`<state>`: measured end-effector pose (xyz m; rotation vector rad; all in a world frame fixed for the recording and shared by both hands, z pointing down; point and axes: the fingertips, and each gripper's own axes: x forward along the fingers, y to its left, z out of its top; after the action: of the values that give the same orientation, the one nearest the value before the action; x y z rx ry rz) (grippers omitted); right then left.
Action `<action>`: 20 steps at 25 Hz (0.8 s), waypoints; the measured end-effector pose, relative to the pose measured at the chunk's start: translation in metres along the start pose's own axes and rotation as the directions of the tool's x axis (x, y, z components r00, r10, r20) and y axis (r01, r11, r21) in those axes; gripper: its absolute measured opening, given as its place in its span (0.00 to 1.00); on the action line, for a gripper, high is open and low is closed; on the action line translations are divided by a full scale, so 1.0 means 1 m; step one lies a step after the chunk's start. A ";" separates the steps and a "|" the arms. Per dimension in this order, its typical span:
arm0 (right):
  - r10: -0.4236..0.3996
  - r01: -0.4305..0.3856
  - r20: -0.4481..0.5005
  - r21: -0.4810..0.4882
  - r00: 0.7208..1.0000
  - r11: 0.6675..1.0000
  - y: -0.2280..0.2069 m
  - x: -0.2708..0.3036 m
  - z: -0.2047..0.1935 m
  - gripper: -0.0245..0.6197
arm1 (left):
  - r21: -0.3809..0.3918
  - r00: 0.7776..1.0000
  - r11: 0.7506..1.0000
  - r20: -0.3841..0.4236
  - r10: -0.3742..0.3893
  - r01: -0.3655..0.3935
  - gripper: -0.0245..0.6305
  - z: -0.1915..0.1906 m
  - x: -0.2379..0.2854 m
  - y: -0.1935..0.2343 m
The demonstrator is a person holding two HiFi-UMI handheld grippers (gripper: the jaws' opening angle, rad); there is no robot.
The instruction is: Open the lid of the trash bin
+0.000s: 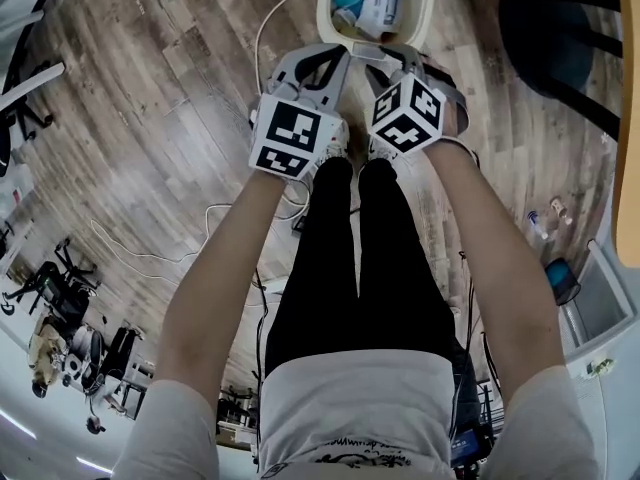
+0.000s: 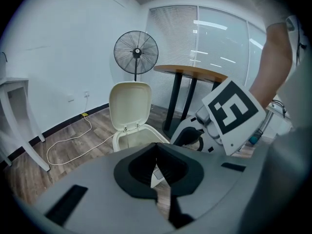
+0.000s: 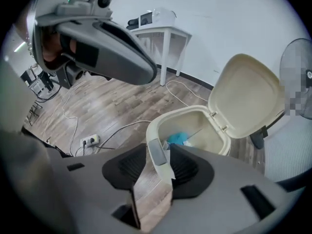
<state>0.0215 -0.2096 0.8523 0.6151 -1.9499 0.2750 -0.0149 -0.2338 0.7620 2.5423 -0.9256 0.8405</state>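
Since the lid (image 3: 246,96) is seen upright behind the trash bin (image 3: 158,123) on the floor (image 3: 97,106), opening is judged done. Right gripper (image 3: 151,172) is held apart, left gripper (image 2: 157,167) closed, both empty; only withdrawal is needed next.

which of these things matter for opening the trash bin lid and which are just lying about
Job: cream plastic trash bin; its cream hinged lid, already up; left hand-held gripper; right hand-held gripper.
Lying about: black pedestal fan; wooden-topped table; white floor cable; white power strip; white side table.
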 end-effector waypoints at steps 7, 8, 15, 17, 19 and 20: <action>-0.048 0.031 0.100 0.161 0.994 0.986 -0.023 -0.061 0.017 0.22 | -0.013 0.999 1.000 0.049 -0.004 0.004 0.06 0.039 -0.034 -0.008; -0.057 0.036 0.116 0.180 0.992 0.983 -0.026 -0.070 0.021 0.21 | -0.019 0.998 1.000 0.057 0.001 0.000 0.06 0.045 -0.039 -0.009; -0.113 0.065 0.218 0.217 0.969 0.974 -0.039 -0.139 0.051 0.16 | -0.100 0.994 0.995 0.099 0.038 -0.028 0.06 0.085 -0.076 -0.015; -0.129 0.073 0.243 0.229 0.961 0.971 -0.041 -0.158 0.059 0.15 | -0.120 0.992 0.992 0.115 0.045 -0.031 0.06 0.096 -0.087 -0.018; -0.147 0.080 0.267 0.247 0.952 0.966 -0.043 -0.178 0.066 0.14 | -0.123 0.991 0.992 0.130 0.045 -0.028 0.06 0.108 -0.100 -0.025; -0.156 0.083 0.279 0.257 0.947 0.963 -0.044 -0.189 0.069 0.13 | -0.116 0.990 0.993 0.138 0.041 -0.025 0.06 0.115 -0.107 -0.029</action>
<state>0.0559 -0.2220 0.6497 0.9807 -2.1732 0.3637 -0.0138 -0.2139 0.6031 2.5184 -1.0303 0.6055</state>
